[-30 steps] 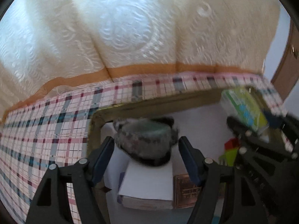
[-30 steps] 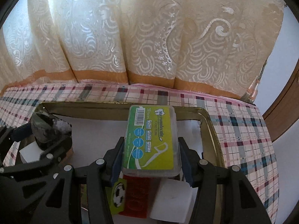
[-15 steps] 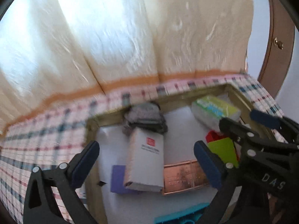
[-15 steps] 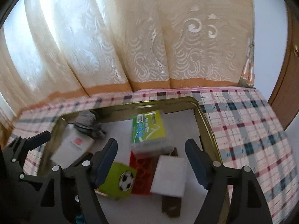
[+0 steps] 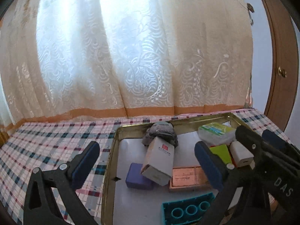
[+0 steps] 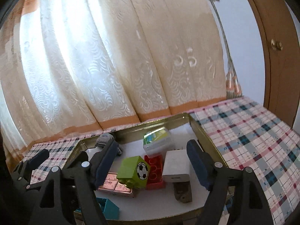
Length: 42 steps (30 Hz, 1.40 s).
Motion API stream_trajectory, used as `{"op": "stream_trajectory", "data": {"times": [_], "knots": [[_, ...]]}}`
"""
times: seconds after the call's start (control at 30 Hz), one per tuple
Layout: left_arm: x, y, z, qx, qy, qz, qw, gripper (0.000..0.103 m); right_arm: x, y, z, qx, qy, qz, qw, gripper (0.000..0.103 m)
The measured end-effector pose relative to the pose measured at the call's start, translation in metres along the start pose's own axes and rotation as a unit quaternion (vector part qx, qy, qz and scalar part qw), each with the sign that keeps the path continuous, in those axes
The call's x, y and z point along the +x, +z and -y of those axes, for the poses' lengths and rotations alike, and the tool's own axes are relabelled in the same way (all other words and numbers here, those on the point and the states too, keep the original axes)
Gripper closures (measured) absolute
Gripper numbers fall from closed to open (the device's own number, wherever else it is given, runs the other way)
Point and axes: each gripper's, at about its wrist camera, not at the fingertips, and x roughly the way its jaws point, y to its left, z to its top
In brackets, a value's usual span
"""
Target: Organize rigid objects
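Both grippers are being held above a gold-rimmed metal tray [image 5: 110, 161] that is resting on a worktop covered by a plaid tablecloth [image 5: 46, 142]. The left gripper [image 5: 147, 164] is being held spread wide, with nothing between its blue pads. The right gripper [image 6: 153, 164] is likewise being held spread and empty.

The rigid objects are being kept inside the tray. A grey stone [image 5: 161, 133] is lying against the far wall, and a white carton [image 5: 159, 161] is leaning tilted against it, with its lower end resting on a purple block [image 5: 136, 176]. A copper-coloured tin [image 5: 187, 177] is lying just beside the carton. A teal perforated brick [image 5: 187, 208] is lying at the near edge. A dental floss pick box [image 6: 157, 142] is resting at the far right, touching a red brick [image 6: 154, 168]. A green cube with a football print [image 6: 134, 171] is sitting beside the red brick, and a white charger [image 6: 176, 166] is lying on the brick's other side, partly over a brown block [image 6: 182, 192]. A cream curtain [image 5: 131, 56] is hanging behind the worktop.
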Motion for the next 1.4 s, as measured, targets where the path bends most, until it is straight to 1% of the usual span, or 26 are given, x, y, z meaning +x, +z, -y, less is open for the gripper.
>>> {"op": "stream_trajectory", "data": {"times": [0.07, 0.23, 0.37, 0.57, 0.9, 1.13, 1.3, 1.37, 1.4], "knots": [[-0.002, -0.003, -0.003, -0.012, 0.001, 0.007, 0.9999, 0.001, -0.006, -0.002, -0.005, -0.013, -0.002, 0.019, 1.0, 0.024], [-0.013, -0.008, -0.008, -0.016, 0.014, 0.032, 0.9993, 0.001, -0.02, -0.006, -0.015, -0.048, -0.018, 0.061, 0.997, 0.024], [-0.02, -0.011, -0.009, -0.015, 0.011, 0.044, 0.9989, 0.001, -0.032, -0.008, -0.024, -0.068, -0.033, 0.09, 0.993, 0.024], [-0.034, -0.016, -0.012, -0.006, 0.013, 0.06, 0.9981, 0.001, -0.041, -0.011, -0.029, -0.07, -0.034, 0.095, 0.992, 0.024], [-0.052, -0.025, -0.028, -0.024, -0.001, 0.067, 0.9975, 0.0, -0.061, -0.02, -0.038, -0.081, -0.043, 0.118, 0.989, 0.024], [-0.063, -0.029, -0.032, -0.022, -0.005, 0.08, 0.9966, 0.0, -0.073, -0.025, -0.042, -0.083, -0.052, 0.128, 0.987, 0.023], [-0.068, -0.031, -0.037, -0.025, -0.011, 0.084, 0.9961, 0.0, -0.087, -0.028, -0.044, -0.089, -0.061, 0.154, 0.982, 0.023], [-0.069, -0.032, -0.039, -0.029, -0.008, 0.083, 0.9961, 0.0, -0.091, -0.029, -0.045, -0.091, -0.068, 0.163, 0.98, 0.018], [-0.07, -0.032, -0.04, -0.029, -0.008, 0.084, 0.996, 0.0, -0.093, -0.029, -0.045, -0.091, -0.073, 0.167, 0.979, 0.014]]}}
